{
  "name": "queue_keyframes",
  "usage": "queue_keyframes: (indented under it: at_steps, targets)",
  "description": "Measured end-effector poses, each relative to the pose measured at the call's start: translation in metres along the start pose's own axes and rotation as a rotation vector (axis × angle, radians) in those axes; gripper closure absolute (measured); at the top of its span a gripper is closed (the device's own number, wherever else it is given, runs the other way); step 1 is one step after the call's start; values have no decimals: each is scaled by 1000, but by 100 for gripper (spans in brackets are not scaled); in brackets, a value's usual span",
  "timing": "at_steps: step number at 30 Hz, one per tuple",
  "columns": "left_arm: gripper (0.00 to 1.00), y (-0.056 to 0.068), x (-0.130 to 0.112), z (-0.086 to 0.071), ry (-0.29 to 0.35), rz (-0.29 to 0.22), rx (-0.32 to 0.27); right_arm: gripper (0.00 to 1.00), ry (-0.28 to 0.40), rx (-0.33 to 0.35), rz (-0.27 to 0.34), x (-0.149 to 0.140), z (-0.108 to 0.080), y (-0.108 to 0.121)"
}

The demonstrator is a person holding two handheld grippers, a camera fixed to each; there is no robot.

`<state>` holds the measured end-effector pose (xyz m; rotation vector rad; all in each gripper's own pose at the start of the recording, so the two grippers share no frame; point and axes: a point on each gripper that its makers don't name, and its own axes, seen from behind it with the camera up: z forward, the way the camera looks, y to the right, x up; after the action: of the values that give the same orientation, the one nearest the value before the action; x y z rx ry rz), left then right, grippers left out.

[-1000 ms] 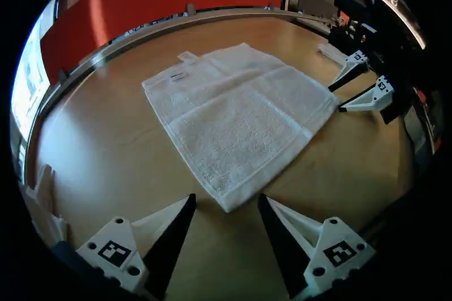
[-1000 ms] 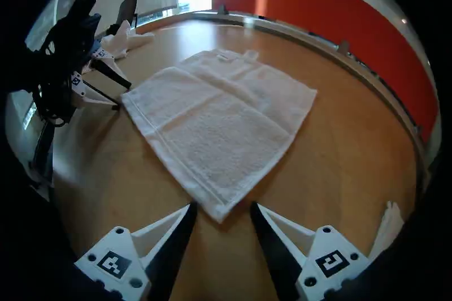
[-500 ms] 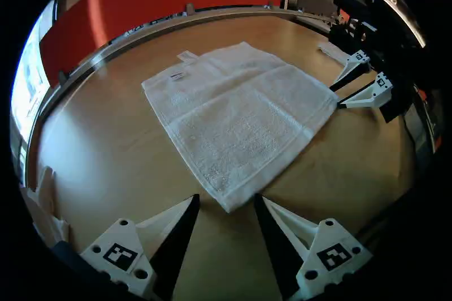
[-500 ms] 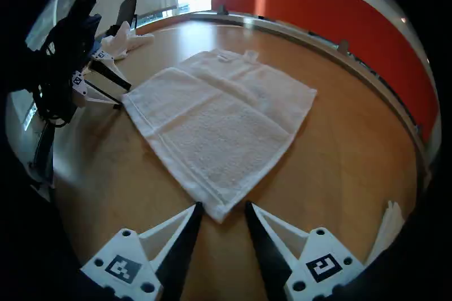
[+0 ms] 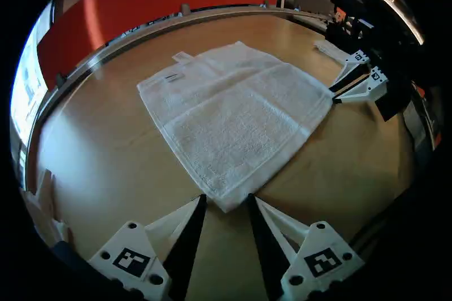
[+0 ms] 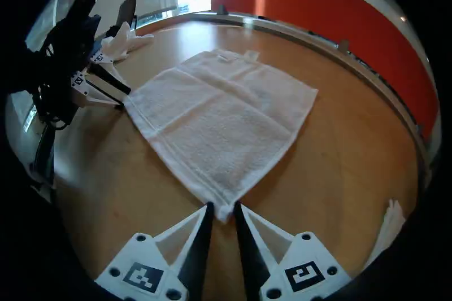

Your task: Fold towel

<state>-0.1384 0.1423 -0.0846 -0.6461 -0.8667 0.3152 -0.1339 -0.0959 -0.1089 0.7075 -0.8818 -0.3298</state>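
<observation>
White towel (image 5: 237, 114) corners lie between left gripper (image 5: 226, 199), right gripper (image 6: 222, 206) jaws.

Around the white terry towel (image 6: 226, 114) the wooden tabletop (image 6: 350, 148) lies bare on all sides, and in the way stand only the grey metal rail (image 6: 294, 27) beyond its far edge, the left gripper (image 6: 123, 99) at one side corner and a small crumpled white cloth (image 6: 127, 41) behind that gripper.

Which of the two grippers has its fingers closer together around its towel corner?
The right gripper: its fingers leave a narrow gap at the towel corner, while the left gripper holds its own clearly wider apart.
</observation>
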Motion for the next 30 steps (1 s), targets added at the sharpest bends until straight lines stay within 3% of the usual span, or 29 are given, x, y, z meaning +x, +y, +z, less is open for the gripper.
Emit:
queue_keyframes:
  at_steps: [2,6,8,23,30]
  targets:
    - [49,0,0,0,-2,-1,0,78,0,1,3,0,-1,0]
    - [77,-2,1,1,-6,-2,6,81,2,5,5,-1,-2,-3]
    - [80,-2,1,1,-7,-4,8,83,5,7,4,-1,-3,-4]
    - [83,1,-1,0,-14,-7,13,89,-3,18,16,-2,-9,-12]
    - [83,9,-3,-14,-12,-23,2,89,11,16,-4,3,-22,-18]
